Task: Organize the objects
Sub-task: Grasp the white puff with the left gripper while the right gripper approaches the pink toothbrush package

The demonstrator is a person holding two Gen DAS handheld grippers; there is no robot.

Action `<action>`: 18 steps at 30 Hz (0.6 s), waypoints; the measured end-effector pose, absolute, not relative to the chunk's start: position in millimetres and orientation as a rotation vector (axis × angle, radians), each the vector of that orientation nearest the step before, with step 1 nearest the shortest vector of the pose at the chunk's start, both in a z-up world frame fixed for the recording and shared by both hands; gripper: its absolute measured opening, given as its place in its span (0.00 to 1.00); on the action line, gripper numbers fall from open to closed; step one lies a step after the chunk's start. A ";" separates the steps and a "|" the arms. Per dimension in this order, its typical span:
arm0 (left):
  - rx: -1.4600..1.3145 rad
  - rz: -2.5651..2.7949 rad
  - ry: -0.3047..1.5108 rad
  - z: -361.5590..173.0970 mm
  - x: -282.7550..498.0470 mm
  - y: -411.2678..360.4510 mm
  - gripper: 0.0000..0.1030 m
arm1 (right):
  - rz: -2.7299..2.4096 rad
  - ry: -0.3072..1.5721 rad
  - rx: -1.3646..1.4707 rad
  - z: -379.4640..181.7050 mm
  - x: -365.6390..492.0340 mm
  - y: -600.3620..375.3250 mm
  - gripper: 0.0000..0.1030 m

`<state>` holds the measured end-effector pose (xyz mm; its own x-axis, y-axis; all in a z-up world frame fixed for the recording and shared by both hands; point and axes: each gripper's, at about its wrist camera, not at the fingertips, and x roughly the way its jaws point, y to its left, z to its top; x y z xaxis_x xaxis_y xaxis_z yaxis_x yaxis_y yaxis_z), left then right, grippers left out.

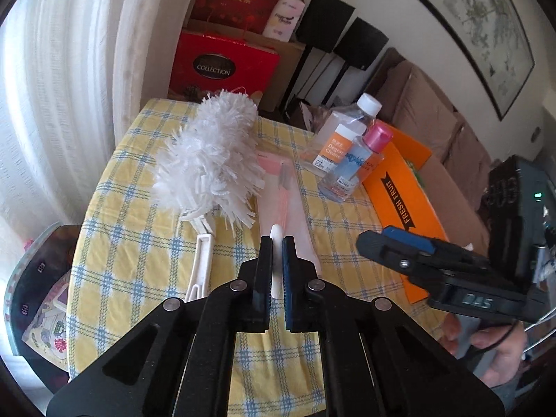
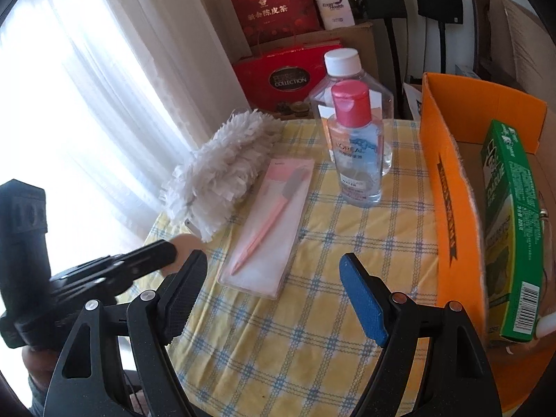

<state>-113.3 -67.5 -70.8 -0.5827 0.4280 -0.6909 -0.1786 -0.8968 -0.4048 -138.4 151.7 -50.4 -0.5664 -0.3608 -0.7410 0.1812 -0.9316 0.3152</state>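
Your left gripper (image 1: 277, 243) was clamped on a slim white stick (image 1: 277, 260). Your right gripper (image 2: 274, 271) stood wide and empty above the tabletop (image 2: 312, 312), near the orange box (image 2: 448, 215) at its right edge.

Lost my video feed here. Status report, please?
Left gripper shut on white duster handle. Right gripper open, empty, above pink packet. Orange box at right; bottles stand beside it.

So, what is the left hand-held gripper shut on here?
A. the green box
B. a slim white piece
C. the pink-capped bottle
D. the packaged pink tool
B: the left hand-held gripper is shut on a slim white piece whose rounded tip pokes out past its fingertips, while the pink-capped bottle, the packaged pink tool and the green box sit untouched.
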 end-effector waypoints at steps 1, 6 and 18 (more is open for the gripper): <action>-1.190 2.499 -0.425 -67.3 -109.7 -72.2 0.05 | -2.513 -0.292 1.277 -56.0 -141.9 148.4 0.78; -1.159 2.556 -0.453 -54.1 -94.6 -98.7 0.05 | -2.544 -0.249 1.303 -77.5 -157.0 127.3 0.79; -1.150 2.585 -0.502 -56.6 -83.7 -119.8 0.05 | -2.637 -0.039 1.381 -103.5 -184.4 76.7 0.82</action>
